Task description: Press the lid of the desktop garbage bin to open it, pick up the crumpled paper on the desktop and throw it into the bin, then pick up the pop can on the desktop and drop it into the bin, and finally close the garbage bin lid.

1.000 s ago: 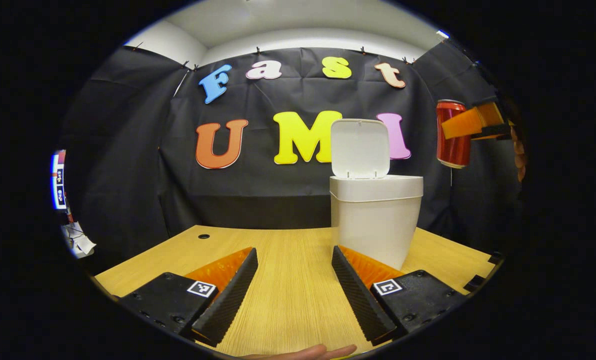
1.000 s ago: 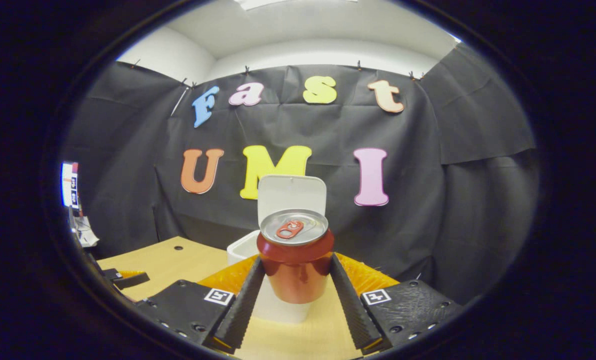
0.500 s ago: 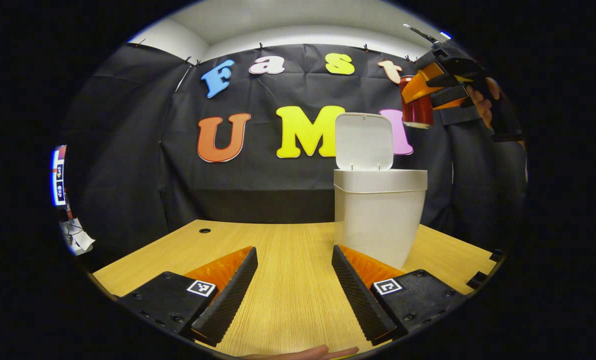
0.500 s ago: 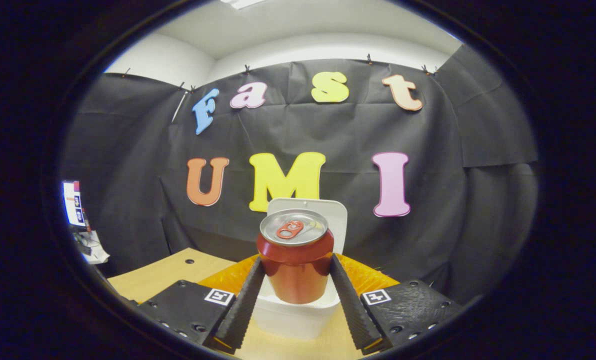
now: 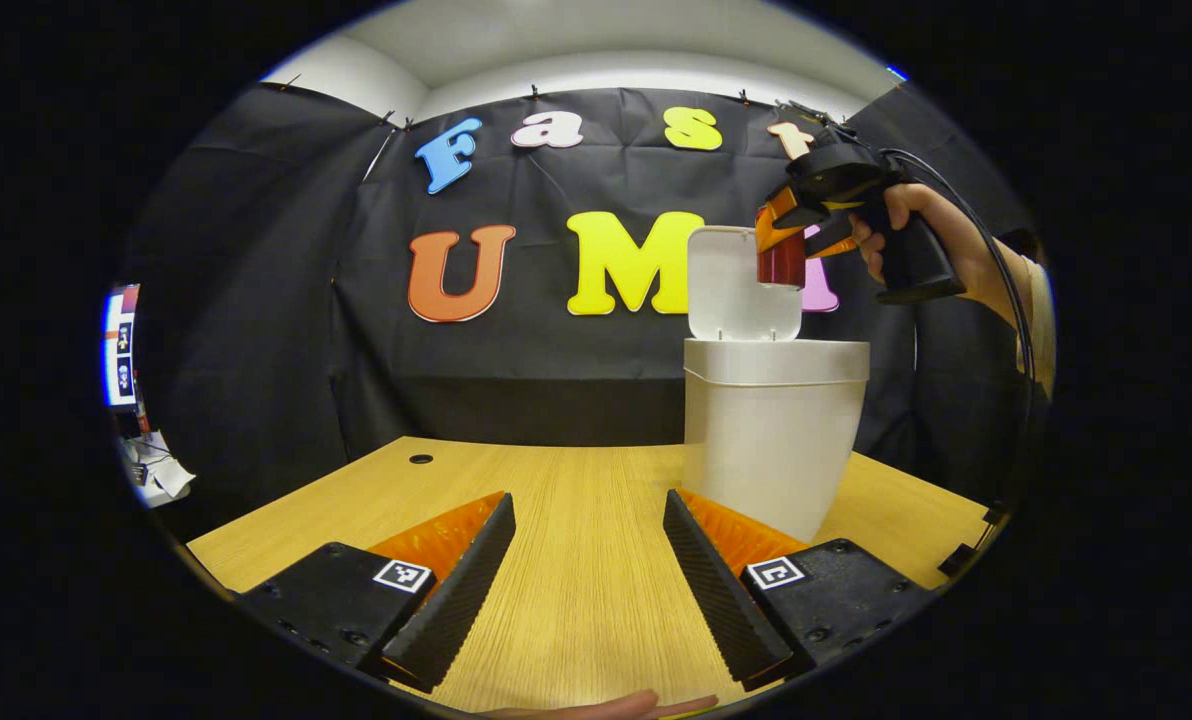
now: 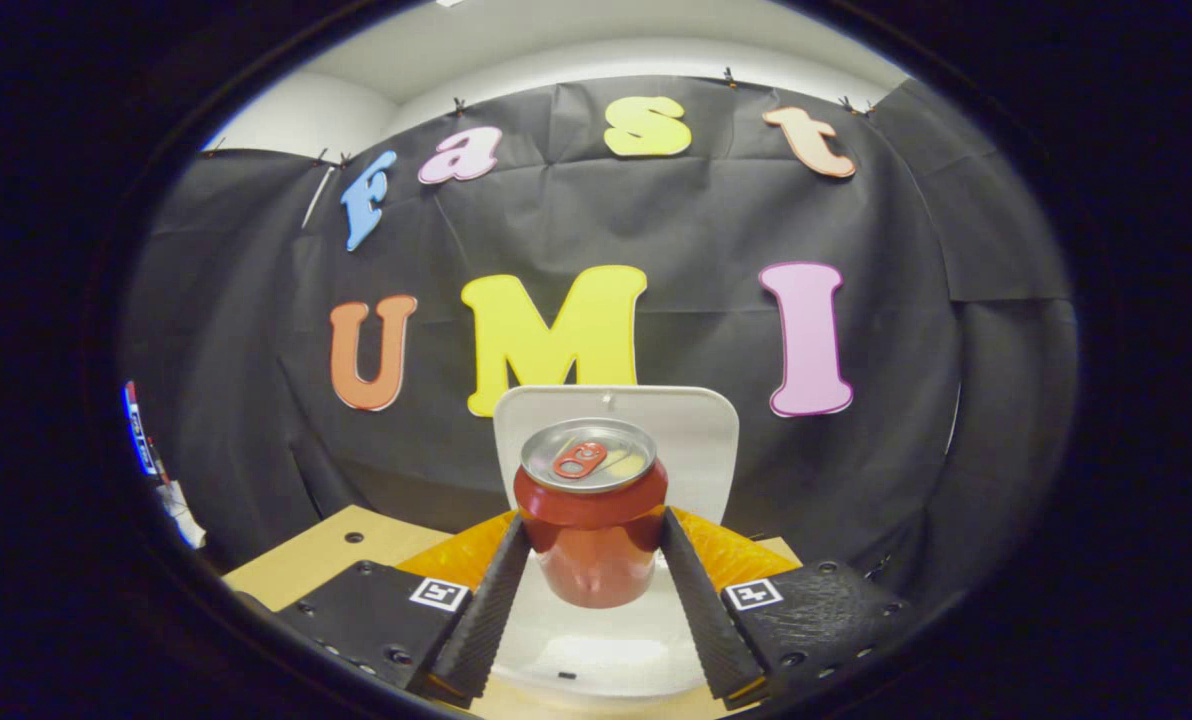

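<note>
- Left gripper (image 5: 588, 590): I'm holding it low over the wooden desk (image 5: 576, 500), fingers spread wide, nothing between them.
- Right gripper (image 6: 591, 590): fingers clamped on both sides of the red pop can (image 6: 590, 530), can upright.
- Can sits above the open white garbage bin (image 5: 774, 440), in front of its raised lid (image 6: 691, 440).
- Hand (image 5: 941, 245) grips the right tool's handle.

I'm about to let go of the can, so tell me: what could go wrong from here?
The right claw holds the red pop can upright, above the white plastic garbage bin, close in front of its raised white lid. Released here, it might strike the lid and knock it shut. It could also clip the bin's rim and bounce onto the wooden table. The bin looks light and may tip.
</note>
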Tool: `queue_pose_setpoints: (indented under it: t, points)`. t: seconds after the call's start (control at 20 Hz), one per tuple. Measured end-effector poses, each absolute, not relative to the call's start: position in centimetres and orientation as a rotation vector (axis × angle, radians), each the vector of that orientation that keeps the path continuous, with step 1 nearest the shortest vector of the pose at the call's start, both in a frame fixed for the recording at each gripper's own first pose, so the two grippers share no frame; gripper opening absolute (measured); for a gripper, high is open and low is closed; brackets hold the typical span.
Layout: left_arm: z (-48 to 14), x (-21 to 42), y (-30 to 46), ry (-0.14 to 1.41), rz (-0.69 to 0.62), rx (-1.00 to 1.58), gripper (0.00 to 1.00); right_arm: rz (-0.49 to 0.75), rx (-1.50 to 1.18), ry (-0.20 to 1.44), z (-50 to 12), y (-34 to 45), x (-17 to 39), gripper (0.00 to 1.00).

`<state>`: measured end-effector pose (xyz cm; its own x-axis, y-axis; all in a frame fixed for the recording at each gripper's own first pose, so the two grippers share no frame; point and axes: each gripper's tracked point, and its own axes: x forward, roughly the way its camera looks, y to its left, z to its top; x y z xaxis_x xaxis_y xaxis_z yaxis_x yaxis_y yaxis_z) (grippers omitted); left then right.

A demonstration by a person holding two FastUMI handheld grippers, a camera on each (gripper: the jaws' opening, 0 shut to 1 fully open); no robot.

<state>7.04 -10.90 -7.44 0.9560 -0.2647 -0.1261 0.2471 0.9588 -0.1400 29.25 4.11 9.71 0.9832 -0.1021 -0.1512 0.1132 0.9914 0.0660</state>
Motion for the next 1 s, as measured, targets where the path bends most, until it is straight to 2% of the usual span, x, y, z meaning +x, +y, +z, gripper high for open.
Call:
queue_pose_setpoints:
  t: [0.25, 0.85, 1.0]
  points:
    - [-8.0, 7.4, -10.1, 0.13, -0.242, -0.089, 0.99, -0.151, 0.068, 0.224, 7.5, 3.9, 32.2, 0.78]
    - [-8.1, 6.8, -11.5, 0.137, -0.3, -0.117, 0.98, -0.14, 0.08, 0.249, 6.9, 4.9, 32.7, 0.81]
    - [-8.7, 6.9, -11.3, 0.154, -0.295, -0.122, 0.99, -0.118, 0.101, 0.222, 8.0, 5.1, 32.3, 0.92]
